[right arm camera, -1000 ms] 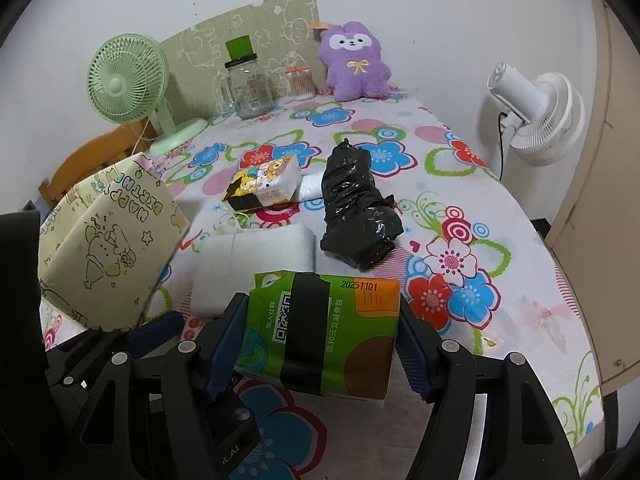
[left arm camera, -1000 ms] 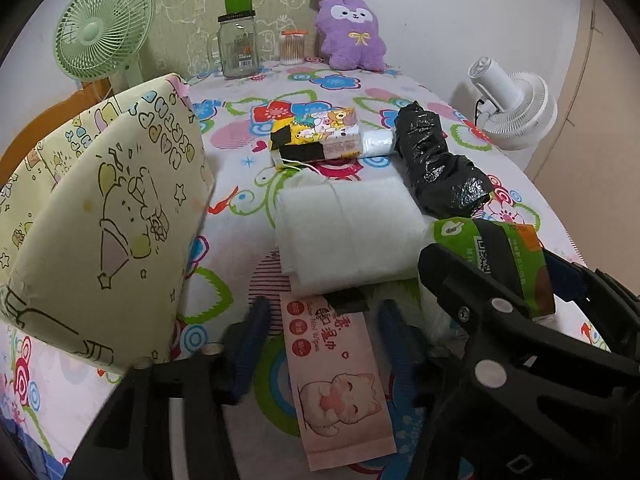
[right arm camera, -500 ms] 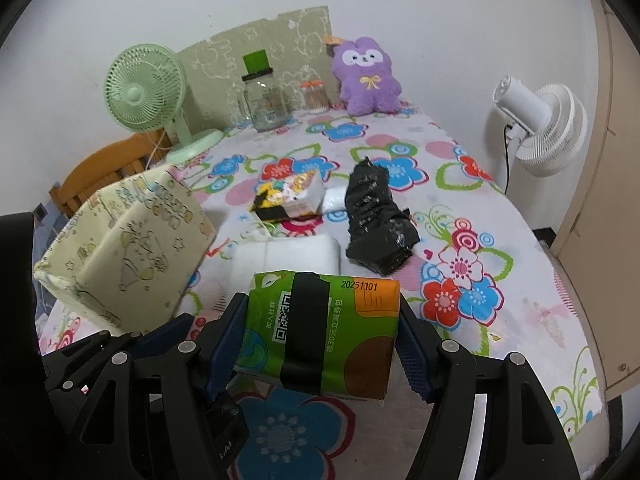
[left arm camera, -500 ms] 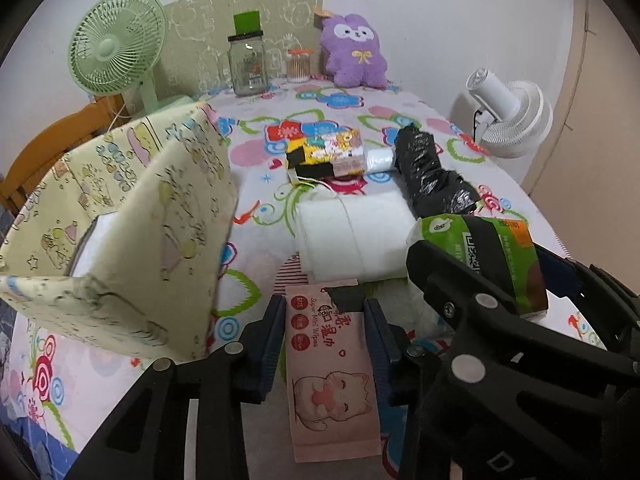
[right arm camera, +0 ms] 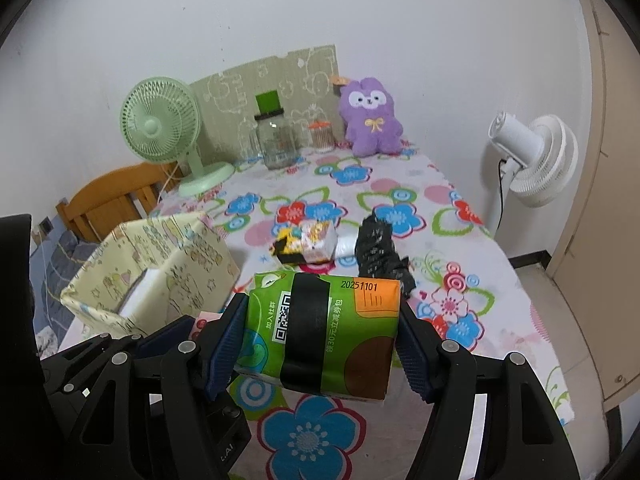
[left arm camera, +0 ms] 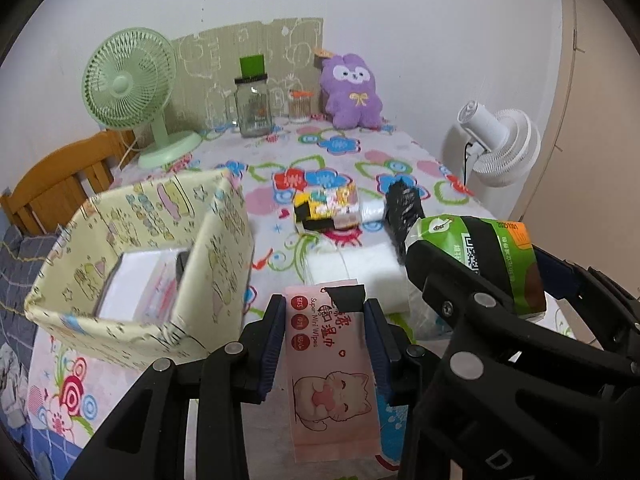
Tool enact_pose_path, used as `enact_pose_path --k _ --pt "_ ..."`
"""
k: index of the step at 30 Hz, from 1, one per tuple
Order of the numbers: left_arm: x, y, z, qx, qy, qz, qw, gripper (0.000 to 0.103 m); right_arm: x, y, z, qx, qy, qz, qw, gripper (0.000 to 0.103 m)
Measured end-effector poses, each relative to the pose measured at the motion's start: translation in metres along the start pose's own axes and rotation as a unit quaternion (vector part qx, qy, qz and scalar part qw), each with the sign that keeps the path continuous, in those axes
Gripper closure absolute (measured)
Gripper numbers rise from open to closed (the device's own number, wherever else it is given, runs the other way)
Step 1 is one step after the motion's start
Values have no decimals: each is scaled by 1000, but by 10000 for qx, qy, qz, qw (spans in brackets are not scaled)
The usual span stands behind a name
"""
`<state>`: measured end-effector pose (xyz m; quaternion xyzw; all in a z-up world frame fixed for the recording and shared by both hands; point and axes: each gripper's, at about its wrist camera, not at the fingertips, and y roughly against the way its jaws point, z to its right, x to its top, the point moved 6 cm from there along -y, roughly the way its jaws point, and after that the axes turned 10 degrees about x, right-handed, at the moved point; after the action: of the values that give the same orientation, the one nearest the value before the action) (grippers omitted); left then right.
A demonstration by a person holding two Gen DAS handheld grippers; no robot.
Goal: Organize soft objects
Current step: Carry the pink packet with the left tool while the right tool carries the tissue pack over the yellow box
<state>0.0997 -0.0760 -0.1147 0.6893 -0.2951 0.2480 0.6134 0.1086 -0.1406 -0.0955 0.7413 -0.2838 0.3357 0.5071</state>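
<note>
My left gripper [left arm camera: 325,322] is shut on a pink wet-wipes pack [left arm camera: 330,368] with a cat picture and holds it above the table. My right gripper [right arm camera: 320,326] is shut on a green tissue pack [right arm camera: 324,334] with a black band; the pack also shows in the left wrist view [left arm camera: 486,254]. A yellow patterned fabric box [left arm camera: 148,268] stands to the left, with a white pack [left arm camera: 132,280] inside. On the table lie a white folded pad [left arm camera: 360,268], a colourful tissue pack [left arm camera: 326,206] and a black plastic bundle [left arm camera: 402,210].
At the back stand a green fan [left arm camera: 128,92], a glass jar [left arm camera: 252,108], a small cotton-swab jar [left arm camera: 300,106] and a purple plush [left arm camera: 352,92]. A white fan [left arm camera: 500,144] stands off the table's right edge. A wooden chair [left arm camera: 60,184] is at the left.
The left gripper closed on the pink wipes pack and lifted it off the table. Both grippers rose and pulled back; the box's open top came into view.
</note>
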Motion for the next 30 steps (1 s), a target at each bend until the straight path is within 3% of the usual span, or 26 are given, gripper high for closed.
enact_pose_path --k 19,30 --pt "40 27 -17 -21 89 347 9994 63 43 21 -20 -99 125 241 9996 32" --pt "56 27 -41 54 143 484 9987 63 62 11 -41 -36 248 329 9991 32"
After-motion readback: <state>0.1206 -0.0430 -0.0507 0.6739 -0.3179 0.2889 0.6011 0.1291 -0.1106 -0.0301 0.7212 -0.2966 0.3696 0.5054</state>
